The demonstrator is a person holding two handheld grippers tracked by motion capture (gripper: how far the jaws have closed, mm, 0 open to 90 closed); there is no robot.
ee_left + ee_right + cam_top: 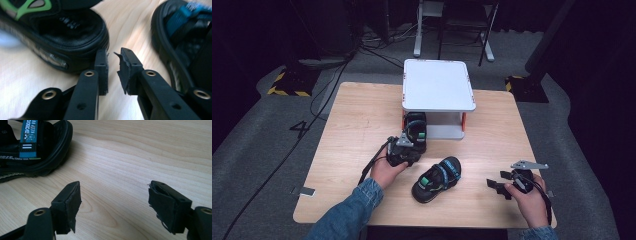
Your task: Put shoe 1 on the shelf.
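Plainly, you are putting a pair of sandals away under the white shelf (438, 85) that stands at the far middle of the table (357, 115), and everything lies as that work would leave it. One sandal (416, 131) sits at the shelf's front left corner, its toe end tucked under the deck, pointing inward as a shoe is stowed. Your left gripper (403, 150) rests just in front of that sandal, and in the left gripper view (113, 68) its jaws stand nearly together with only a thin gap of bare table between the pads; they hold nothing, and I judge you have let the sandal go. The second sandal (437, 179) lies nearer you than the shelf, slantwise, well out from under it, waiting its turn. Your right gripper (501, 186) hangs well to the right of the shelf, and in its own view (115, 205) the jaws are spread wide over empty wood. How far the first sandal reaches under the shelf is hidden by the deck, and blur in the left gripper view smears both shoes there.
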